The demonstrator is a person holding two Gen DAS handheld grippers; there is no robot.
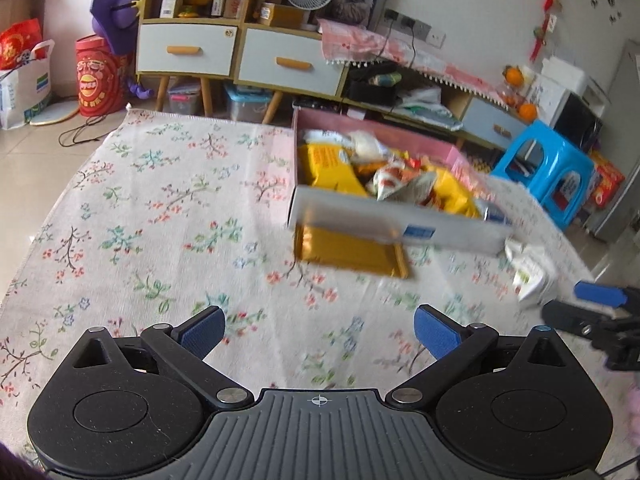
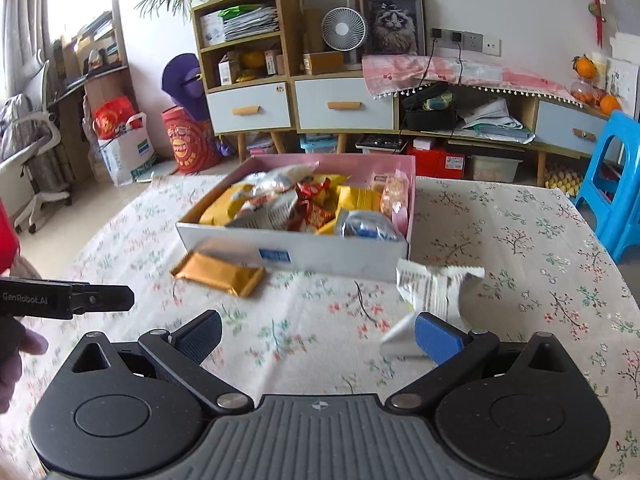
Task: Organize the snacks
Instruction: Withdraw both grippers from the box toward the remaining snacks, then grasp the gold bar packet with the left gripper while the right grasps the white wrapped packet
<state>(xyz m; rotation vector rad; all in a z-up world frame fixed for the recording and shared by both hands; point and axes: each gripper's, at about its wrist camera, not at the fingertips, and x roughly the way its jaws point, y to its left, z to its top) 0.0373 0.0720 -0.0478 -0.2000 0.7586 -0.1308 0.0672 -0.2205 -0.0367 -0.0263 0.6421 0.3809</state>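
A pink-and-white box point(image 2: 296, 252) full of mixed snack packets stands on the flowered tablecloth; in the left wrist view the box point(image 1: 392, 228) lies ahead and to the right. A golden-yellow packet point(image 2: 220, 272) lies on the cloth against the box's near wall, seen also as the golden packet point(image 1: 352, 250). A white crumpled packet point(image 2: 434, 292) lies just past my right gripper's right pad. My right gripper point(image 2: 318, 336) is open with only cloth between its pads. My left gripper point(image 1: 320, 330) is open above bare cloth, short of the golden packet.
Low cabinets with drawers point(image 2: 344, 104) line the wall behind the table. A blue plastic stool point(image 2: 616, 184) stands beside the table's right edge. The other gripper's black finger point(image 2: 100, 300) reaches in from the left, with part of a hand below it.
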